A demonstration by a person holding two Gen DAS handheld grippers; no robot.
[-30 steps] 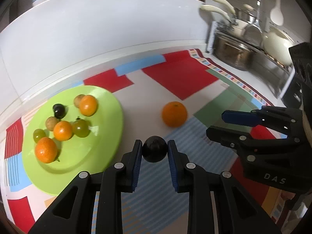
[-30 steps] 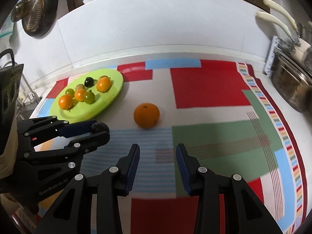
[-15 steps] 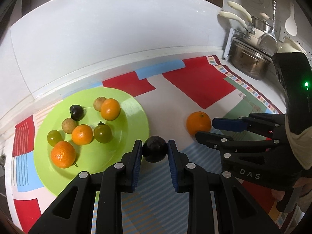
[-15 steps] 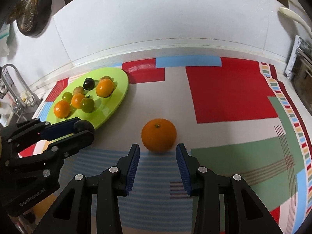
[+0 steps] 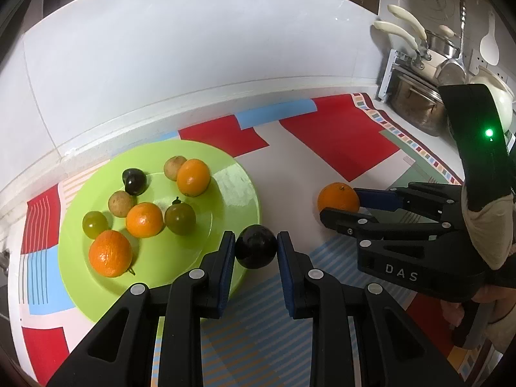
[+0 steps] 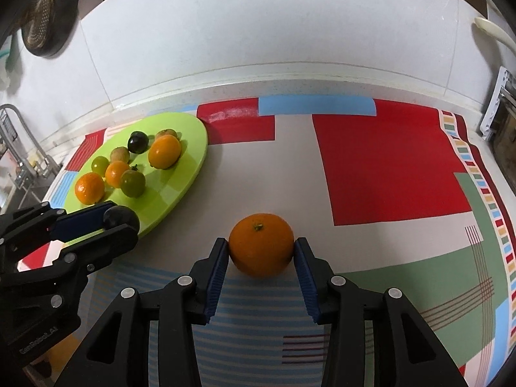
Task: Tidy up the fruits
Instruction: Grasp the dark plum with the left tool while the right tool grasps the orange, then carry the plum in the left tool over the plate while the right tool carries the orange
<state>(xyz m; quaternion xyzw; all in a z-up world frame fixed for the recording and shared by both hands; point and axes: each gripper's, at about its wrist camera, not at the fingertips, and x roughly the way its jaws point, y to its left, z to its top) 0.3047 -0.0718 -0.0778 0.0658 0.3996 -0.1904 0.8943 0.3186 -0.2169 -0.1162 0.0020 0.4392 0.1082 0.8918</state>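
Note:
My left gripper [image 5: 255,247] is shut on a dark round fruit [image 5: 256,251] and holds it over the near right rim of the green plate [image 5: 232,193]. The plate holds several oranges, green fruits and a dark one. My right gripper [image 6: 261,251] is open, its pads on either side of an orange [image 6: 261,249] that rests on the patterned mat. The orange [image 5: 338,197], the right gripper [image 5: 342,204], the left gripper [image 6: 122,224], its dark fruit [image 6: 121,220] and the plate [image 6: 190,135] each show in the other wrist view.
A colourful patterned mat [image 6: 380,167] covers the counter. Pots and ladles [image 5: 419,103] stand at the far right, a white tiled wall [image 5: 193,48] runs behind. A dark pan [image 6: 48,16] hangs at the upper left, a sink tap [image 6: 19,129] is at the left edge.
My left gripper carried the dark fruit leftward to the plate's rim. My right gripper moved forward until the orange sits between its pads.

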